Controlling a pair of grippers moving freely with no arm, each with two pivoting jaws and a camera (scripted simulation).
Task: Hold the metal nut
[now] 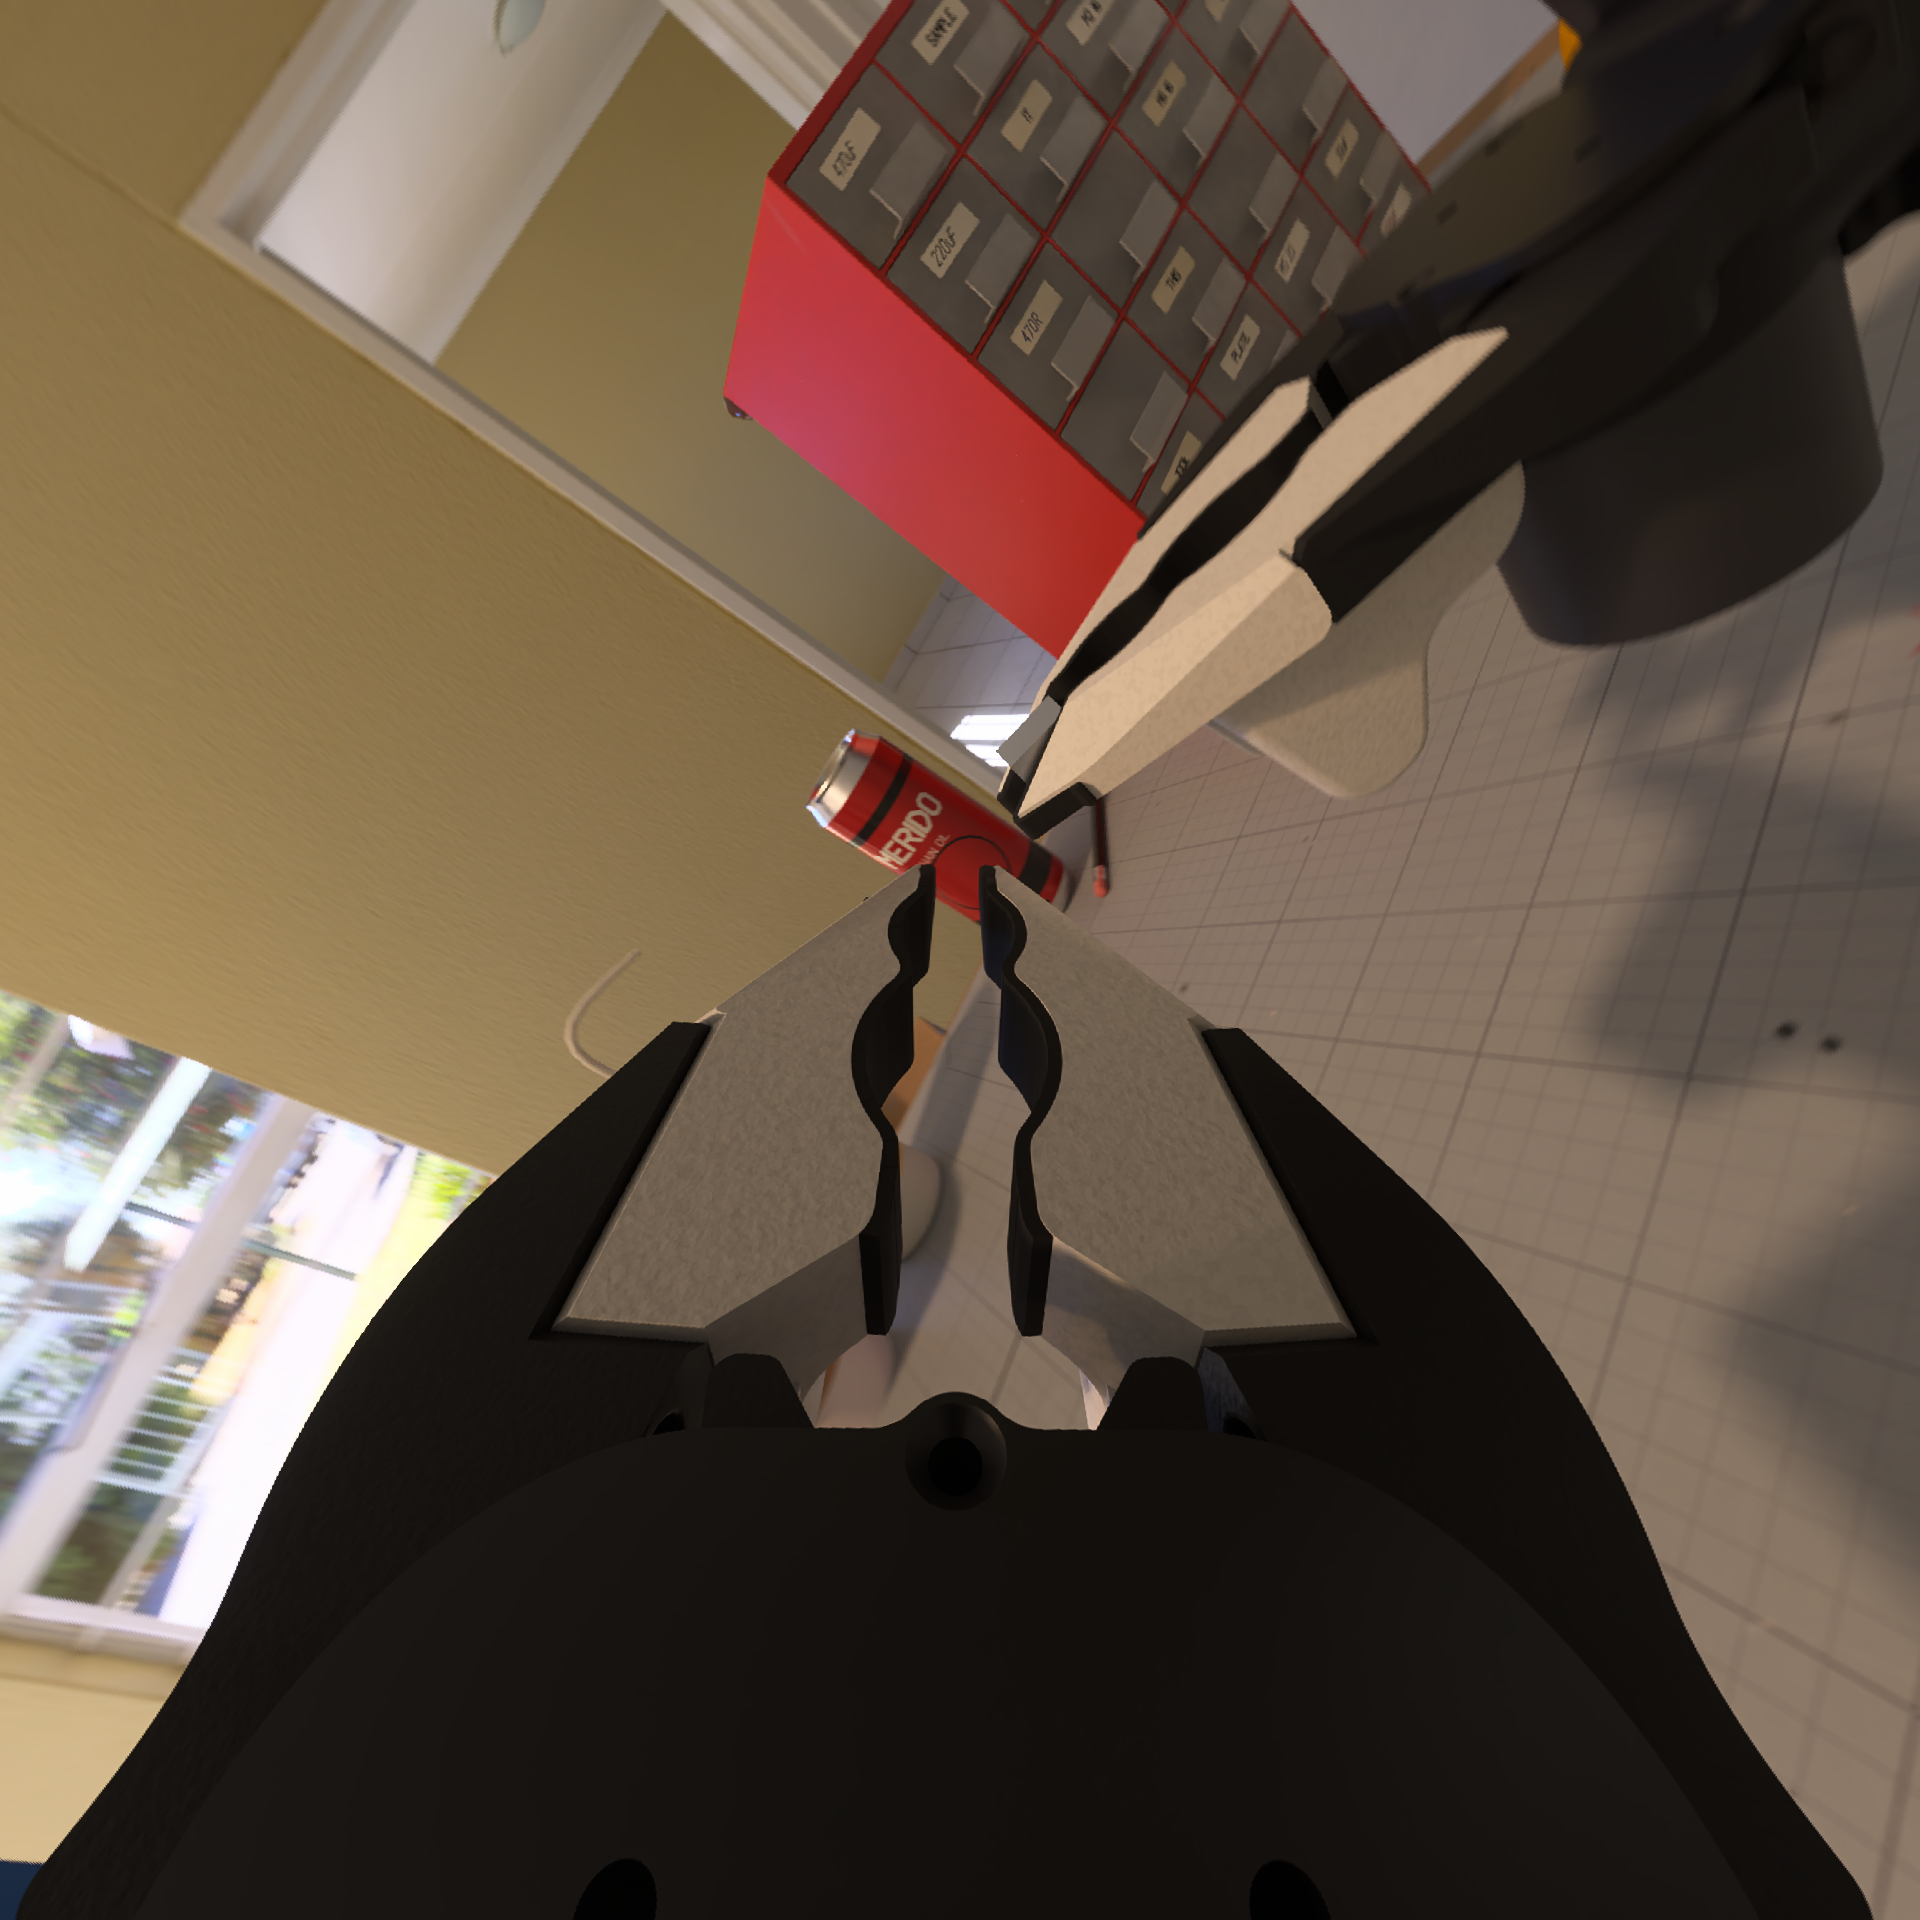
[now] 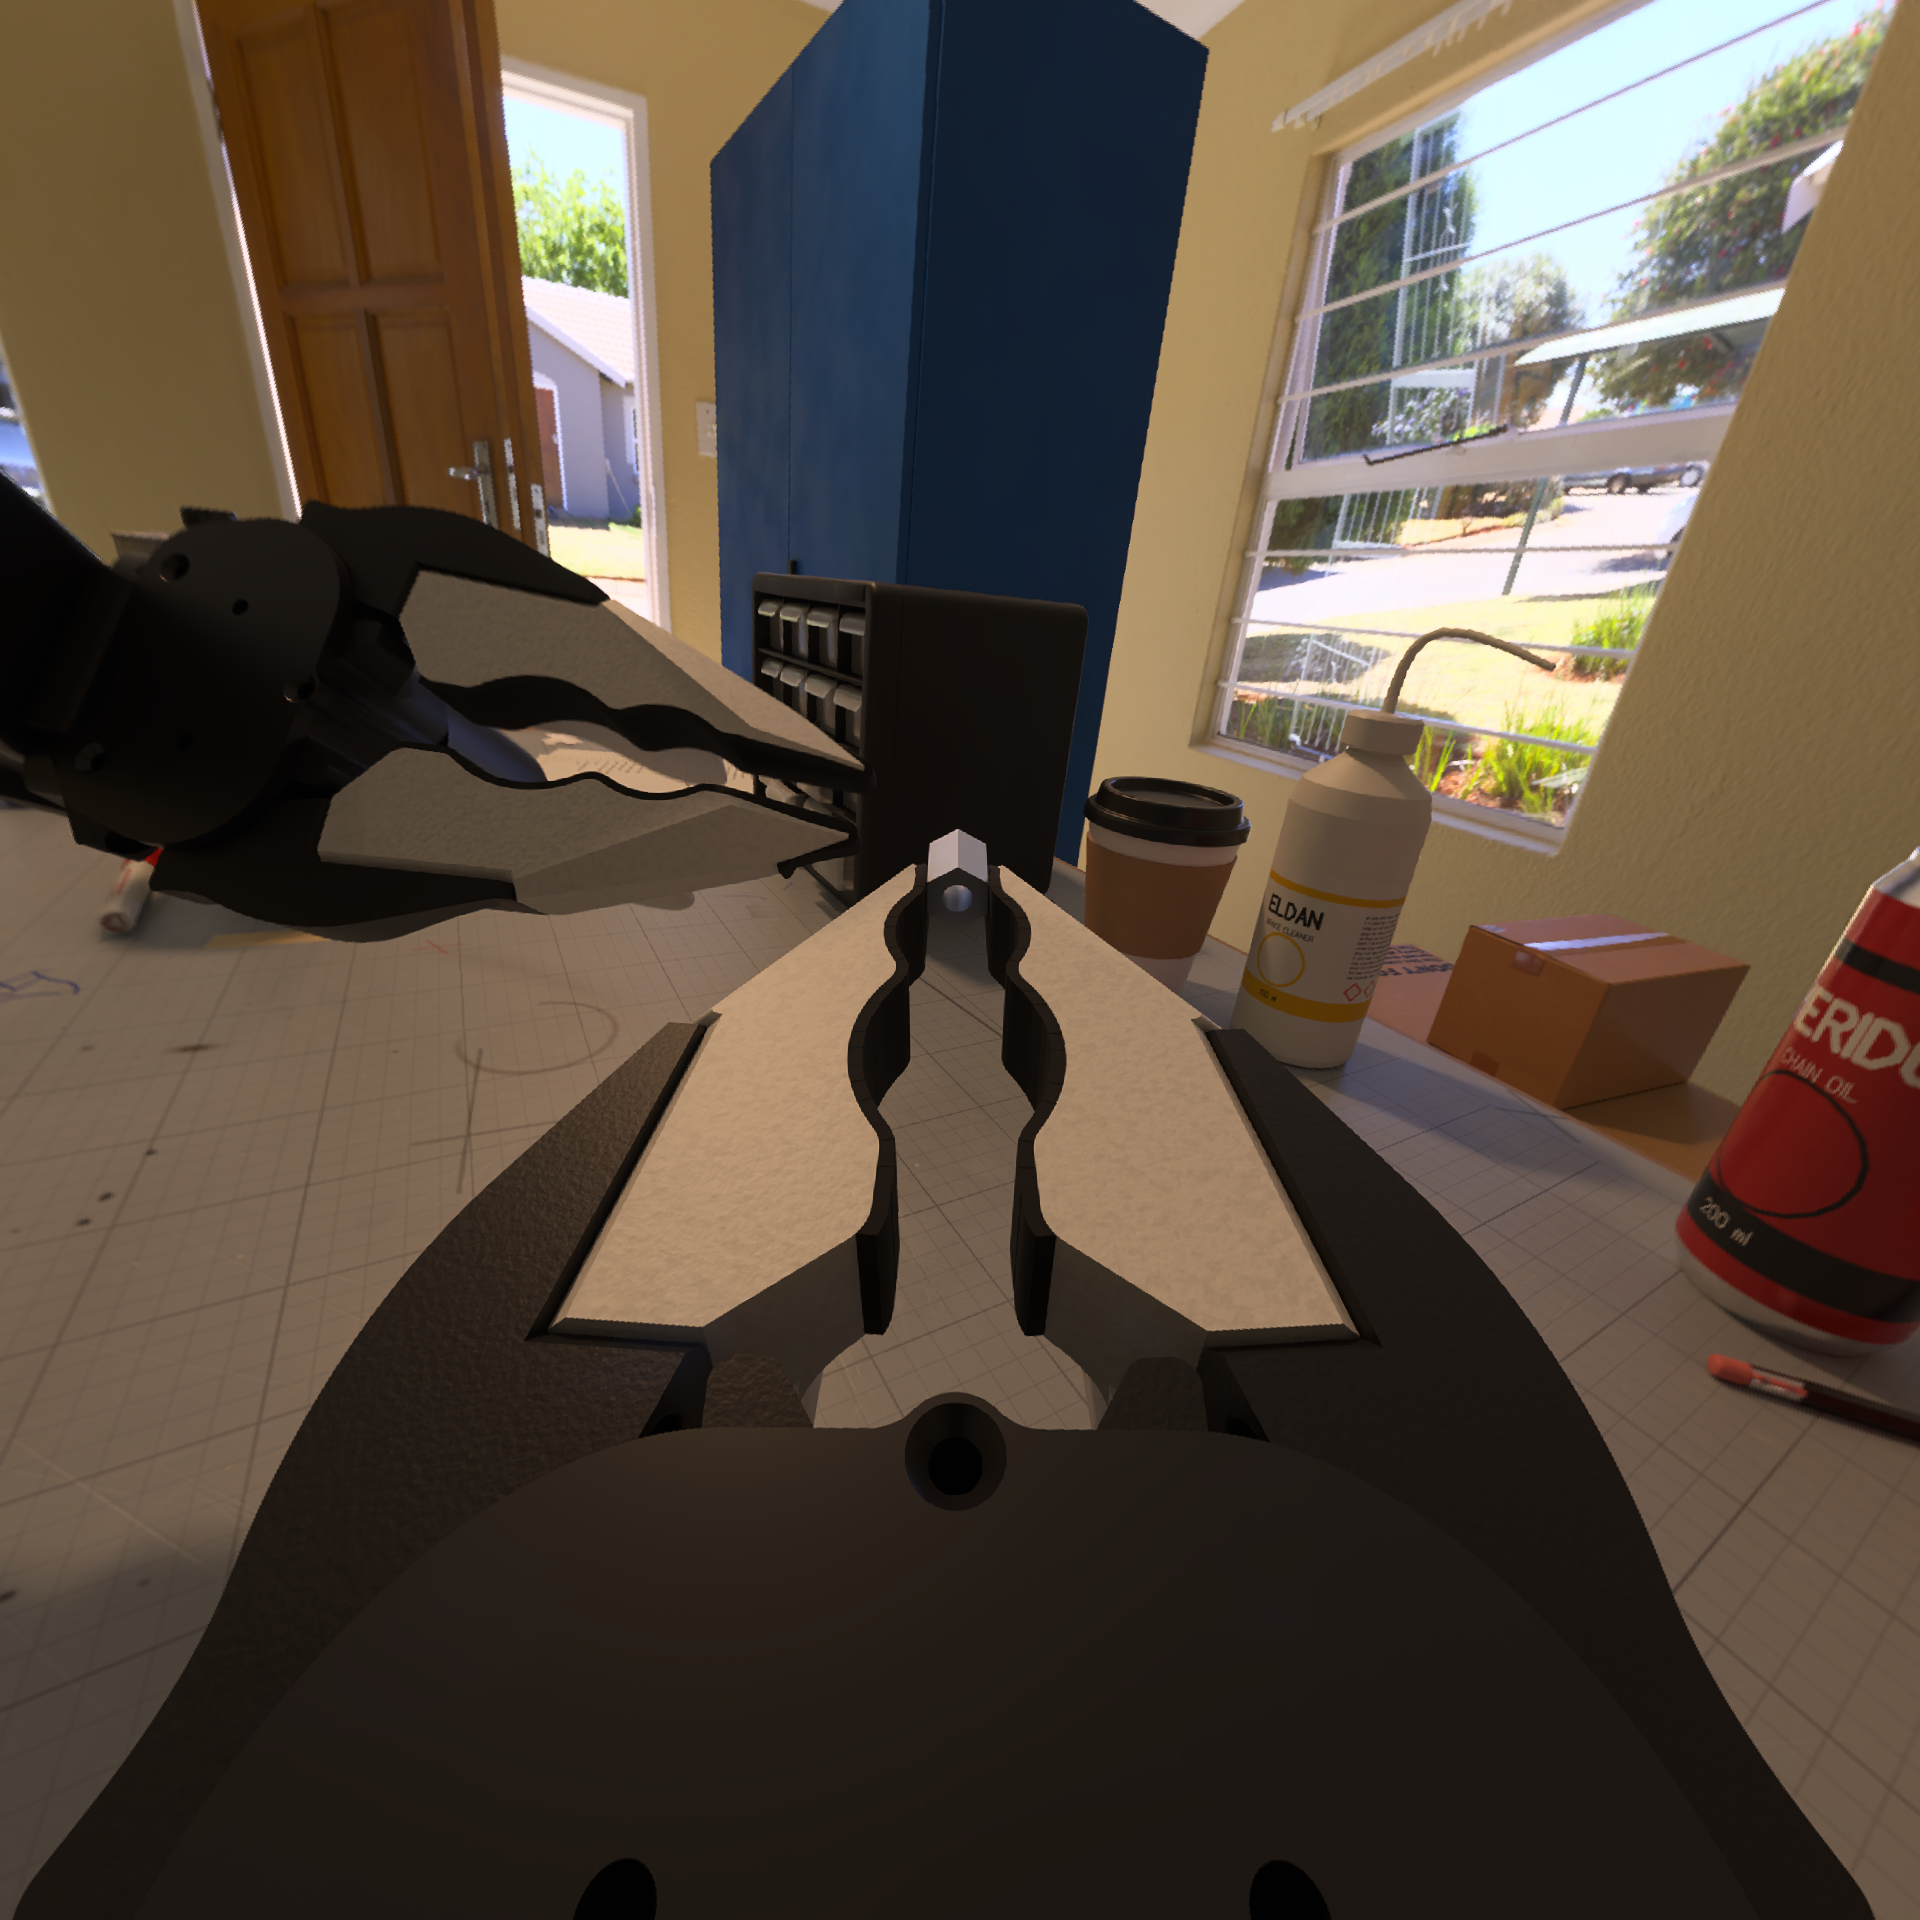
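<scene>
Metal nut (image 2: 957, 873) is pinched between the right gripper (image 2: 957, 883) fingers; left gripper (image 1: 956, 883) fingers slightly spread, empty.

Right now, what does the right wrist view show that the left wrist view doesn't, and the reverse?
Only the right wrist view shows the metal nut pinched at the right gripper tips, plus the coffee cup, white squeeze bottle, cardboard box and blue cabinet. Only the left wrist view shows the red drawer cabinet. Both show the red can, the grid mat and the left gripper, which holds nothing.
</scene>
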